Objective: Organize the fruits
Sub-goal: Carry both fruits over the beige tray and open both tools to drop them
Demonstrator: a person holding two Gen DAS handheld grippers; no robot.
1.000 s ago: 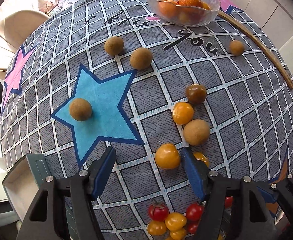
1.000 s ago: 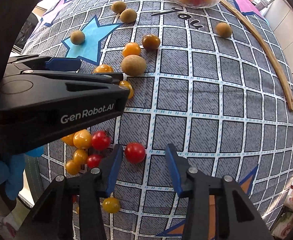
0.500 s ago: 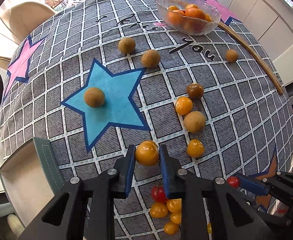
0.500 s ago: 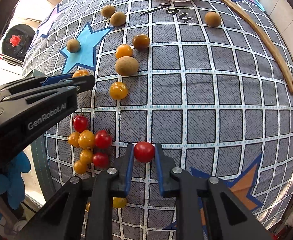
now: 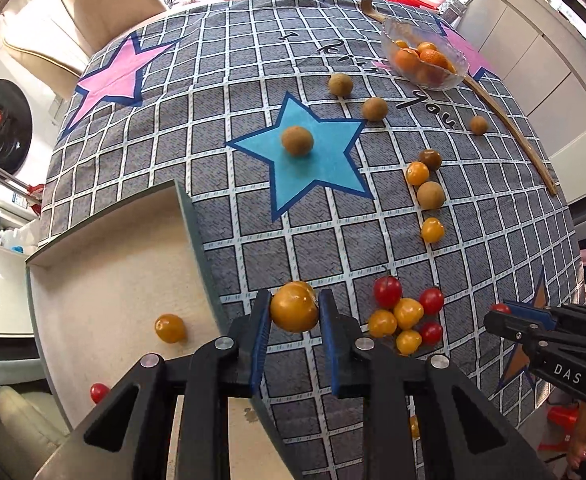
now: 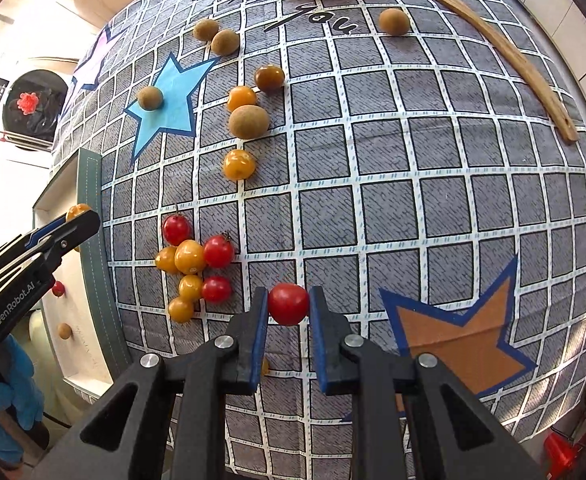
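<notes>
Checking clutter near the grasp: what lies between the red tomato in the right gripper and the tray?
In the right wrist view, a cluster of cherry tomatoes sits between the red tomato and the tray.

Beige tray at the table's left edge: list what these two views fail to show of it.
- Left wrist: the left hand-held gripper, shut on a yellow tomato, covers the beige tray at its near end.
- Right wrist: only a strip of the tray shows; that gripper hides the rest.

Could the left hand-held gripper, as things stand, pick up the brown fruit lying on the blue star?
Probably not yet: the left hand-held gripper is shut on a yellow tomato, though nothing blocks the brown fruit.
</notes>
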